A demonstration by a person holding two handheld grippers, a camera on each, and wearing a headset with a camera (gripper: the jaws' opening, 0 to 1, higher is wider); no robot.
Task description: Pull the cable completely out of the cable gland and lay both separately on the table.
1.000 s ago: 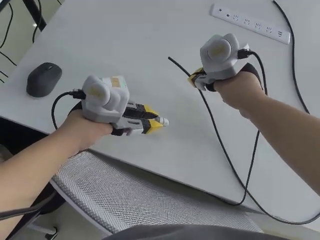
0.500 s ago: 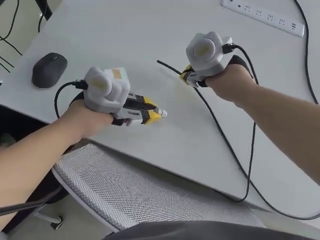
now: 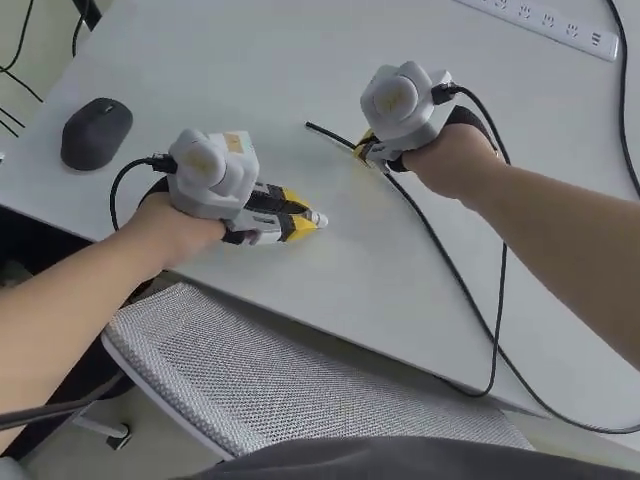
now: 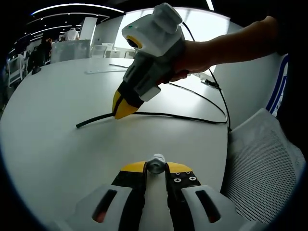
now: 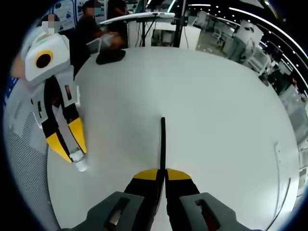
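Note:
My left gripper (image 3: 308,221) is shut on a small white cable gland (image 4: 155,163), which pokes out between the yellow jaw tips (image 5: 79,161) just above the white table (image 3: 240,60). No cable runs through the gland. My right gripper (image 3: 362,146) is shut on the black cable (image 5: 162,139) close to its free end (image 3: 312,127). That end sticks out past the jaws, low over the table. The rest of the cable (image 3: 455,275) trails back across the table and over its front edge. The two grippers are apart, left one nearer the table's front edge.
A dark computer mouse (image 3: 96,131) lies at the table's left. A white power strip (image 3: 545,20) sits at the far right. A grey mesh chair seat (image 3: 270,400) stands below the front edge. Another black cable (image 3: 628,110) runs along the right side.
My right gripper has carried the cable end leftward and lower toward the table. The left gripper has stayed about where it was with the gland.

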